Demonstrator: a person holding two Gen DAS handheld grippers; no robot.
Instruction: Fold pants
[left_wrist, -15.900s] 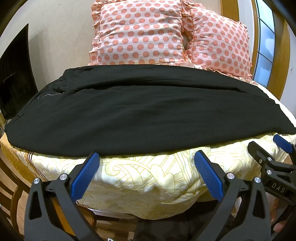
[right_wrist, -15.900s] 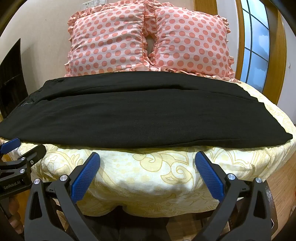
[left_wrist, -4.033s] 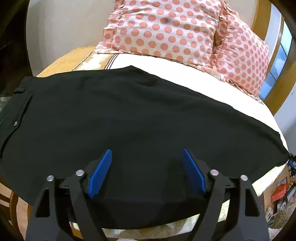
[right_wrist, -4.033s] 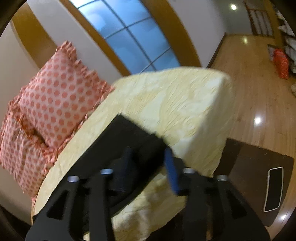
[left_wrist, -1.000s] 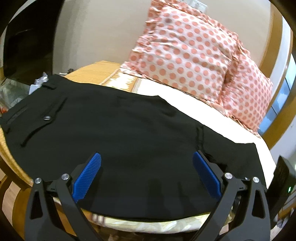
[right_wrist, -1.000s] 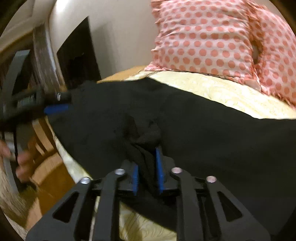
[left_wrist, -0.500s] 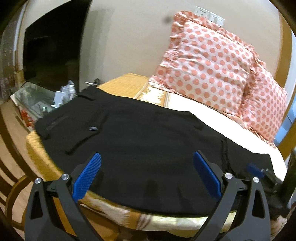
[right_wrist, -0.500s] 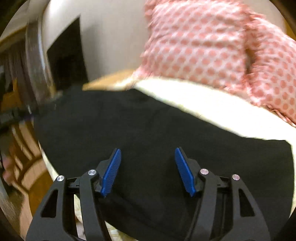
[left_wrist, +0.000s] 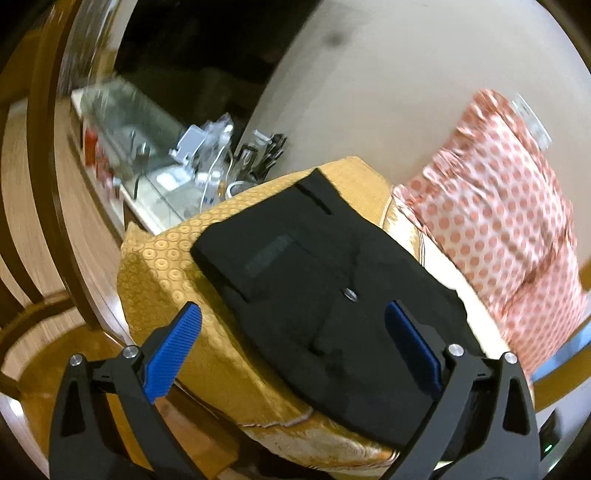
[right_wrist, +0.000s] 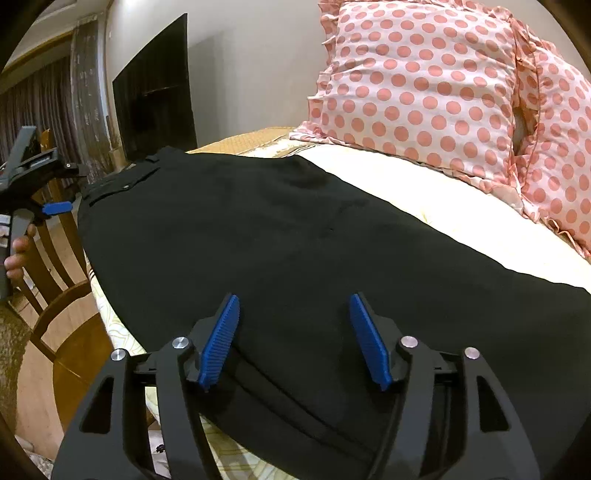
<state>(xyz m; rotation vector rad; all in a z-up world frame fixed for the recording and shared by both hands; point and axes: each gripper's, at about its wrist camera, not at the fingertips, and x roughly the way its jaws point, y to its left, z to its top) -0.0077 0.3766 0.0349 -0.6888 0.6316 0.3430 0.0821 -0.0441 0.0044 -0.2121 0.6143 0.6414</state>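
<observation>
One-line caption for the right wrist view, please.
Open right gripper hovers over black pants folded on the bed, polka-dot pillows behind.

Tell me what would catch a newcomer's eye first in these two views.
The black pants come first, spread wide across the bed and folded over on themselves, with the waistband end at the left edge. Behind them two pink polka-dot pillows lean against the wall at the head of the bed. Both blue-padded claws are open: the right claw just above the cloth, the left claw out by the waistband.
</observation>
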